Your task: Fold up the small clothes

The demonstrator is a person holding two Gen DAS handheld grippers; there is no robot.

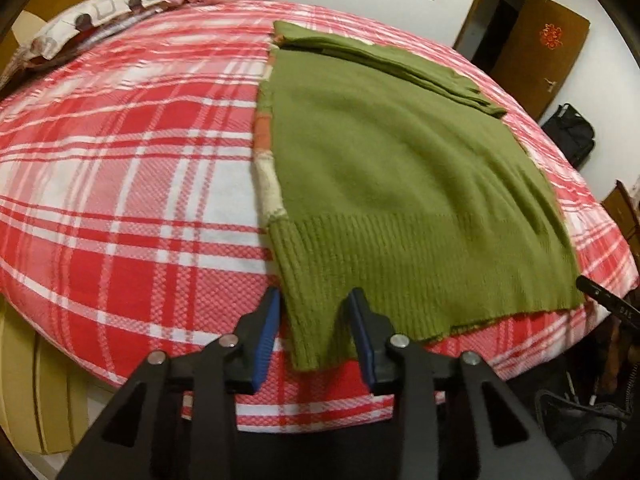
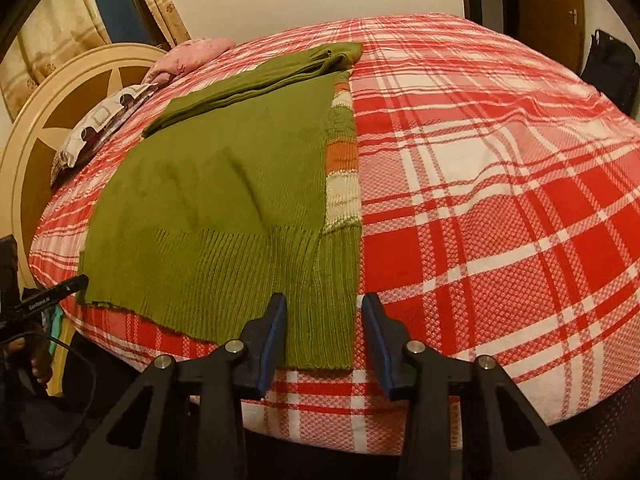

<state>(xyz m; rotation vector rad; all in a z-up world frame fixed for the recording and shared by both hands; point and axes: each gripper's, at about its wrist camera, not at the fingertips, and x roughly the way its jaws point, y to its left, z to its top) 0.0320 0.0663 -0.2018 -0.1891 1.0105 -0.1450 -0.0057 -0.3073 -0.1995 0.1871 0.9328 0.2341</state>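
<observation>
While flat, sweater [image 1: 380,168] lies lengthwise | hem nearest (sleeve folded across)

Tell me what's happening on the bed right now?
A person is folding a green sweater on the red plaid bedspread with two handheld grippers. Its sides and sleeves are already folded in. The left gripper straddles one corner of the ribbed hem, and the right gripper straddles the other. On each, the jaws stand either side of the hem without pressing it, so the cloth is not gripped and lies flat.
</observation>
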